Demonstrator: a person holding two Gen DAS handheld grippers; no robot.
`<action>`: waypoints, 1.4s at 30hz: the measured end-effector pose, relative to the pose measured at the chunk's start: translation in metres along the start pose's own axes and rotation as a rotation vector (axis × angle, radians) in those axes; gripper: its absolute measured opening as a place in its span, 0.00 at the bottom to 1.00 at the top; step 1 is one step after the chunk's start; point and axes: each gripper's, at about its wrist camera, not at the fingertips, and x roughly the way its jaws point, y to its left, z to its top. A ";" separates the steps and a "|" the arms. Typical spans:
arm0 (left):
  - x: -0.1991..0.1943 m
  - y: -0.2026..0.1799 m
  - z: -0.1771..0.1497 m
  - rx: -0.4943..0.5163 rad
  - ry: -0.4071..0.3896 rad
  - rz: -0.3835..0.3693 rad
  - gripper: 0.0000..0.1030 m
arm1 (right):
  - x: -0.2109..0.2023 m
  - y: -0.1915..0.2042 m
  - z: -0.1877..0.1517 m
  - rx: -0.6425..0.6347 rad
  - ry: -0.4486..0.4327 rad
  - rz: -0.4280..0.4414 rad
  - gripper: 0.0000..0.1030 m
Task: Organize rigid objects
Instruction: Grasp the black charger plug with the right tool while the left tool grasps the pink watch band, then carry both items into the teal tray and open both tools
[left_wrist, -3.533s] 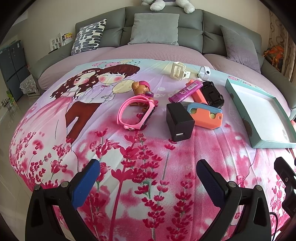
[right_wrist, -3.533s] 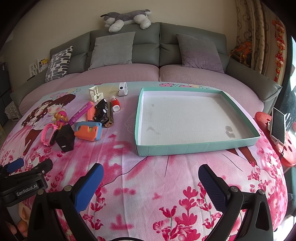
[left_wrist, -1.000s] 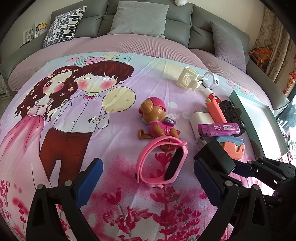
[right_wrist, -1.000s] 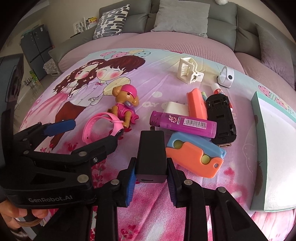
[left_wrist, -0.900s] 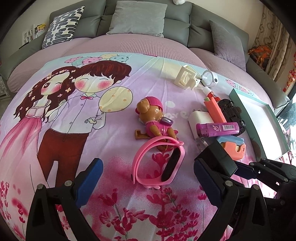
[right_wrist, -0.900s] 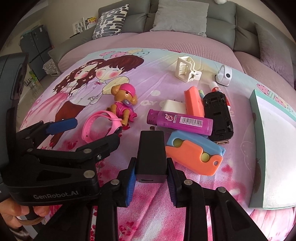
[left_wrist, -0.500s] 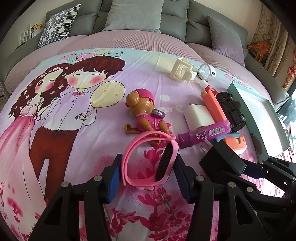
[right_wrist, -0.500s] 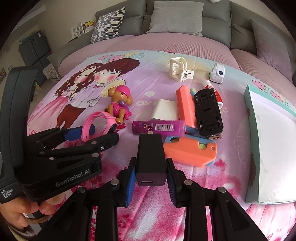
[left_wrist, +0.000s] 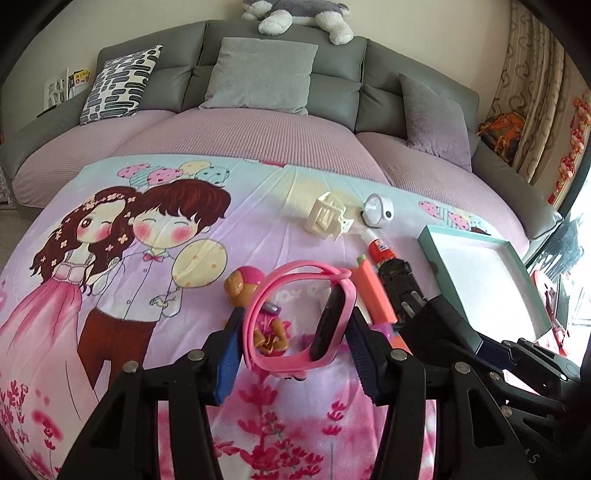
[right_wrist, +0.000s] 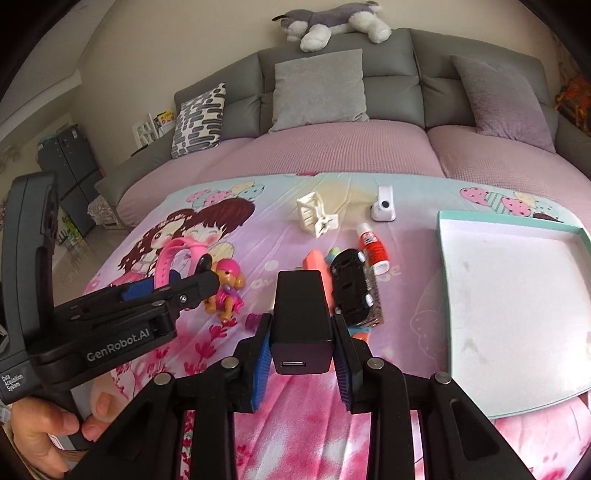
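Note:
My left gripper (left_wrist: 291, 347) is shut on a pink wristband watch (left_wrist: 301, 314) and holds it clear of the bedspread. The same left gripper (right_wrist: 147, 288) with the pink watch (right_wrist: 173, 258) shows at the left of the right wrist view. My right gripper (right_wrist: 301, 347) is shut on a black charger block (right_wrist: 301, 314), also lifted; the charger (left_wrist: 439, 325) sits at the right in the left wrist view. An empty teal tray (right_wrist: 443, 266) lies at the right on the spread, also seen as the tray (left_wrist: 428, 243) from the left.
On the spread lie a pink pup toy (right_wrist: 227, 291), an orange block (left_wrist: 375, 291), a black toy car (right_wrist: 351, 284), a red glue bottle (right_wrist: 373, 247), a cream clip (right_wrist: 314, 214) and a white gadget (right_wrist: 384, 205). A grey sofa with cushions (right_wrist: 317, 85) stands behind.
My left gripper closed on the pink watch and lifted it off the spread. My right gripper rose with the charger and swung a little toward the tray.

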 end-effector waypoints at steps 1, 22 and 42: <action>0.001 -0.007 0.005 0.001 -0.004 -0.010 0.54 | -0.002 -0.005 0.004 0.006 -0.020 -0.037 0.31; 0.079 -0.173 0.047 0.202 0.073 -0.149 0.54 | -0.026 -0.187 0.023 0.291 -0.140 -0.445 0.31; 0.133 -0.259 0.032 0.264 0.176 -0.143 0.54 | -0.050 -0.259 -0.007 0.418 -0.121 -0.594 0.31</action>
